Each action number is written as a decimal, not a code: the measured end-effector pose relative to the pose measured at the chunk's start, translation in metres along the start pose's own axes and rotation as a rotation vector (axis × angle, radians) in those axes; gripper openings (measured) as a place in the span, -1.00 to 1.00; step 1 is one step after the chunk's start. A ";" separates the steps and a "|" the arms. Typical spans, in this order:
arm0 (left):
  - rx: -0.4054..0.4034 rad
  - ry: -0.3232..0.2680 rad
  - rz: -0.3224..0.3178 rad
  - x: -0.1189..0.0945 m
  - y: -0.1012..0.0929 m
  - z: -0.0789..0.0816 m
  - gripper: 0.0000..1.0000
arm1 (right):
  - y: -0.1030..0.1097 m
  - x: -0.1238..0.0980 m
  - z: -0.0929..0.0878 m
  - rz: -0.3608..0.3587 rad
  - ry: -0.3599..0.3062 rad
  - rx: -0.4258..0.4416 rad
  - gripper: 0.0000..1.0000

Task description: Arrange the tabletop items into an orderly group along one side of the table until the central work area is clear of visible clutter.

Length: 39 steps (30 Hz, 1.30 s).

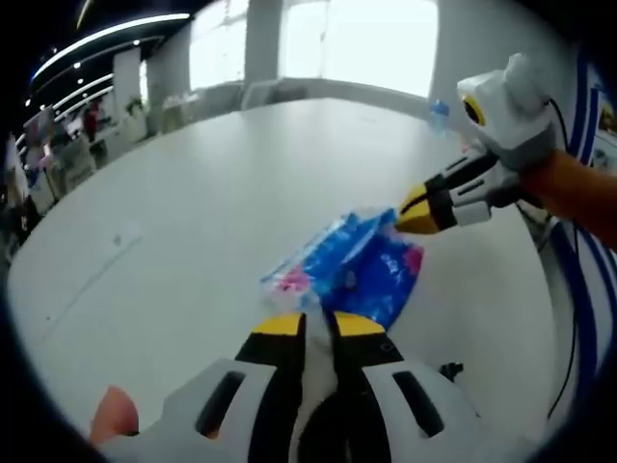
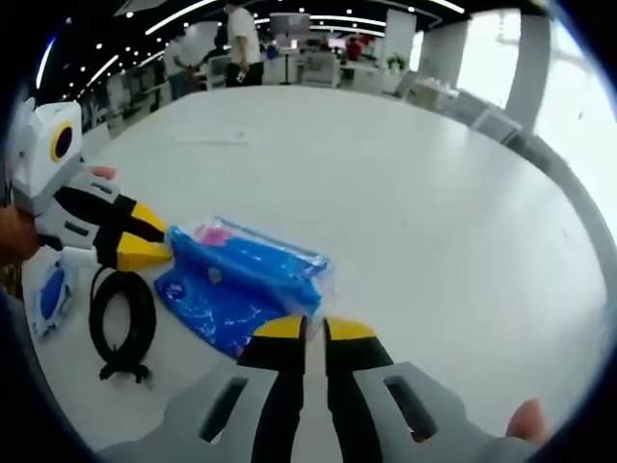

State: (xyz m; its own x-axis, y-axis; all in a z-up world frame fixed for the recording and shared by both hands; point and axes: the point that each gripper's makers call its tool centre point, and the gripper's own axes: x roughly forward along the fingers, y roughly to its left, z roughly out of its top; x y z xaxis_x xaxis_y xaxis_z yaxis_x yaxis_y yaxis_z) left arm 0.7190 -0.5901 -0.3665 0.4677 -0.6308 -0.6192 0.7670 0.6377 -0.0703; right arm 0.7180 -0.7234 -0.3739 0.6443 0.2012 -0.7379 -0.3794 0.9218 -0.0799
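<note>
The blue packet lies on the white table, stretched between both tongs; the left gripper is clenched on one edge; the right gripper seems to pinch the opposite edge; a coiled black cable rests beside the left gripper.

Blue plastic packet: print blurred in the left gripper view, no lettering legible; the near edge is hidden behind the yellow tips of the left gripper. In the right gripper view its near edge is likewise covered by the right gripper.

Small blue and white item at the left of the right gripper view: too distorted to identify, partly cut by the frame.

Black cable coil: its ends cannot be made out.

People at the far side of the room: small, details unreadable.
</note>
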 end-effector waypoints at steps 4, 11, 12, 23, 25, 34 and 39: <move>-0.002 0.002 0.006 -0.001 0.002 0.000 -0.81 | 0.001 0.000 0.000 0.002 0.000 0.001 -0.86; 0.001 0.000 -0.006 -0.003 0.000 0.002 -0.86 | 0.000 0.001 0.000 0.003 0.005 0.002 -0.86; 0.001 0.000 -0.008 -0.003 -0.001 0.003 -0.89 | 0.001 0.001 0.000 0.004 0.007 0.002 -0.86; -0.004 0.010 -0.022 -0.003 -0.006 0.000 -0.92 | 0.003 0.005 0.000 0.020 0.008 -0.012 -0.84; -0.009 0.007 -0.020 -0.004 -0.005 0.001 -0.89 | 0.003 0.004 0.001 0.020 0.004 -0.009 -0.83; 0.001 -0.022 -0.006 -0.012 -0.003 0.010 -0.78 | 0.001 -0.002 0.005 0.012 -0.013 0.008 -0.80; 0.009 -0.047 0.004 -0.018 -0.001 0.018 -0.68 | -0.003 -0.009 0.006 -0.002 -0.030 0.033 -0.74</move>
State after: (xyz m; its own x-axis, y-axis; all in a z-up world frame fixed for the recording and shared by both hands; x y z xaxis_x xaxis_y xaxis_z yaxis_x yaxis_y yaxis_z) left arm 0.7185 -0.5875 -0.3413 0.4908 -0.6481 -0.5823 0.7688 0.6366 -0.0606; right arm 0.7177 -0.7260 -0.3629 0.6650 0.2085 -0.7172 -0.3559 0.9326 -0.0589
